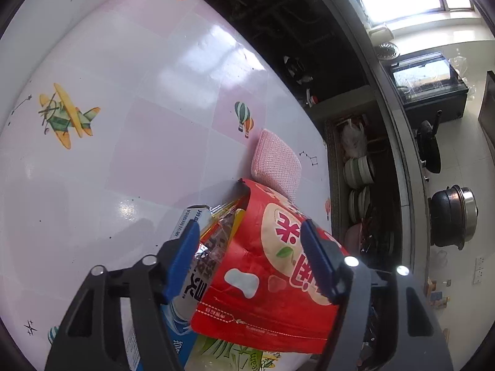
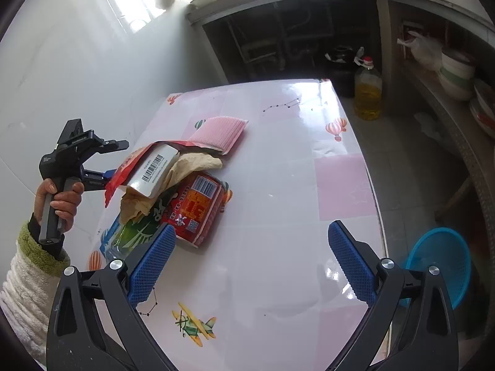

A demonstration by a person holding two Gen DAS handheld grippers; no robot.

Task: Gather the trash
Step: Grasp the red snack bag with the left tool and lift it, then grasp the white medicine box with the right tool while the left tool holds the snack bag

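Trash is piled near the middle-left of the table (image 2: 278, 185), which is covered with a glossy pink-and-white cloth printed with planes and balloons. The heap is made up of a red snack bag (image 1: 272, 266), a white box with a barcode (image 2: 154, 167) poking out of the bag's open mouth, some crumpled tan paper (image 2: 198, 160), a red can lying on its side (image 2: 195, 213) and a clear bottle with a green label (image 2: 136, 235) at the bottom. A pink scrub sponge (image 2: 219, 133) is sitting just behind the pile, touching the bag's edge.

The red bag looks to be pinched by the left gripper (image 1: 250, 256), with one blue pad on each side of it and the foil bulging between them, so it's counted as grasped. The right gripper (image 2: 250, 266) is spread wide with nothing between its pads, held over bare tablecloth in front of the can.

Handling-wise: the bag is thin, crinkly and slick, so it can probably be lifted with almost no force, but the box could slide out if the mouth gets tipped down. A grip near the sealed edge or mid-body would likely be safest. The can is stiff and round, and rolling is likely on that shiny cloth, so it should be taken across the body, not the ends. The paper is soft and weighs nothing. A blue basket (image 2: 439, 262) is seen on the floor beside the table, possibly the drop spot.
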